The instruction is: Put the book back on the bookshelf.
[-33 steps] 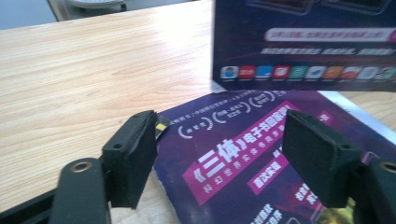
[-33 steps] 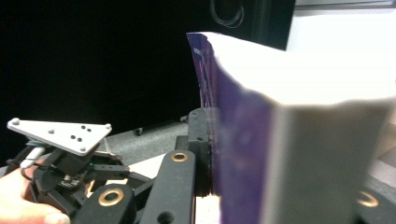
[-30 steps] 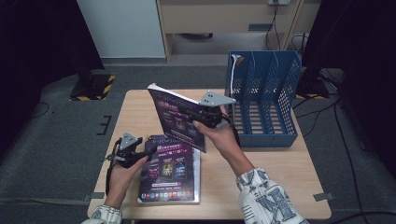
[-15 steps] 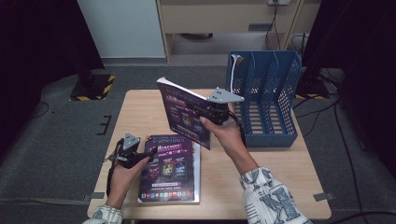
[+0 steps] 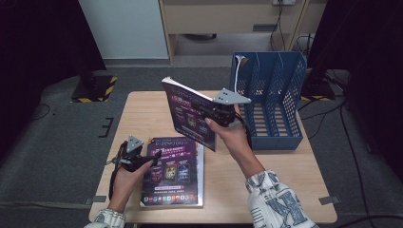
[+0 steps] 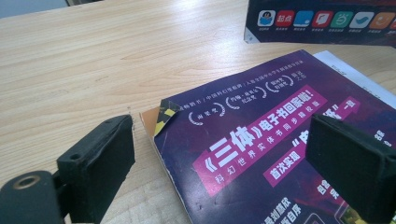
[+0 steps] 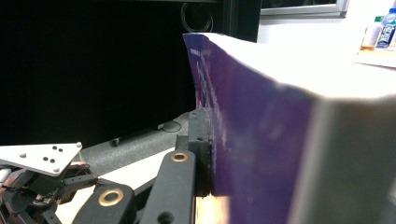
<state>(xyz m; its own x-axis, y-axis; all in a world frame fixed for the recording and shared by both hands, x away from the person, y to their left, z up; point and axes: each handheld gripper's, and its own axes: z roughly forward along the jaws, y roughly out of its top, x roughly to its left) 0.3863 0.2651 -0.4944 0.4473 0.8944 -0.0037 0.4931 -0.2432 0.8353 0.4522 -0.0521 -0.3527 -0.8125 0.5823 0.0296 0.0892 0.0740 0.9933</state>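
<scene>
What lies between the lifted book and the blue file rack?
In the high view, the right claw and the hand holding it sit between the lifted book and the blue file rack; the claw is clamped on the book's edge.

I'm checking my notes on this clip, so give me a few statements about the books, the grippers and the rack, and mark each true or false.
1. The right gripper holds a book up off the table. True.
2. The left gripper is clamped on the flat book. False: its jaws have just been opening and stand apart, one beside the book's corner and one over the cover.
3. The rack is blue and sits at the table's far right. True.
4. The raised book already stands in the rack. False: it is in the air, left of the rack.
5. The flat book lies on the table with its cover up. True.
</scene>
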